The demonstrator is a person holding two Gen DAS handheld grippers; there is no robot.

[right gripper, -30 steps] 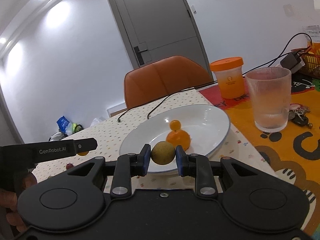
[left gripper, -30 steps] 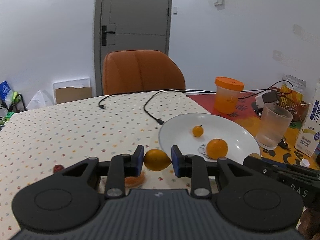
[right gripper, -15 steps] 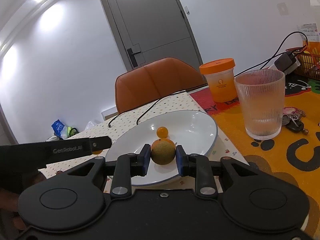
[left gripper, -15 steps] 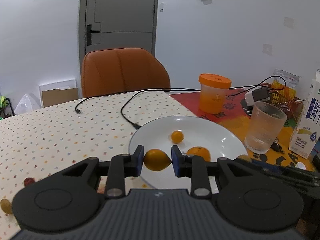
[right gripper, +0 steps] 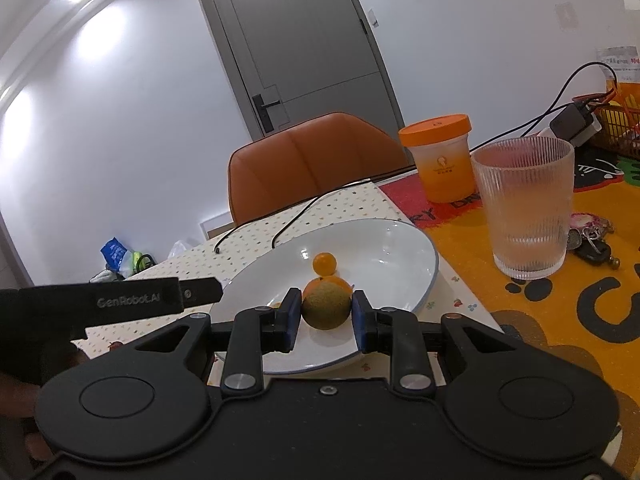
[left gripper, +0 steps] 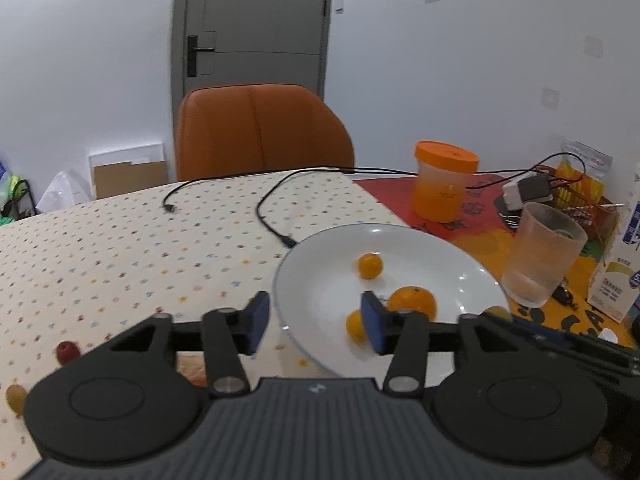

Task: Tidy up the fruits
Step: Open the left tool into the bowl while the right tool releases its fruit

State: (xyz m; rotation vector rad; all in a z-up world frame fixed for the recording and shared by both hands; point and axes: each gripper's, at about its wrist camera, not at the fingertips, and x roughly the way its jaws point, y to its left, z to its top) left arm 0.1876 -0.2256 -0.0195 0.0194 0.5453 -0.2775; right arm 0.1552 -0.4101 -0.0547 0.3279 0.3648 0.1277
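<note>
Left wrist view: the left gripper (left gripper: 314, 322) has its jaws spread wide and empty above the near-left rim of the white plate (left gripper: 316, 276). On the plate lie a small kumquat (left gripper: 369, 266), an orange (left gripper: 412, 302) and a yellow fruit (left gripper: 354, 325) beside the right blue pad. Right wrist view: the right gripper (right gripper: 326, 316) pinches a brownish-green round fruit (right gripper: 326, 306) over the plate's near edge, just in front of the orange

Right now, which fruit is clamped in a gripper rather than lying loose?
The brownish-green round fruit, pinched in the right gripper; the three orange fruits lie loose on the white plate.
</note>
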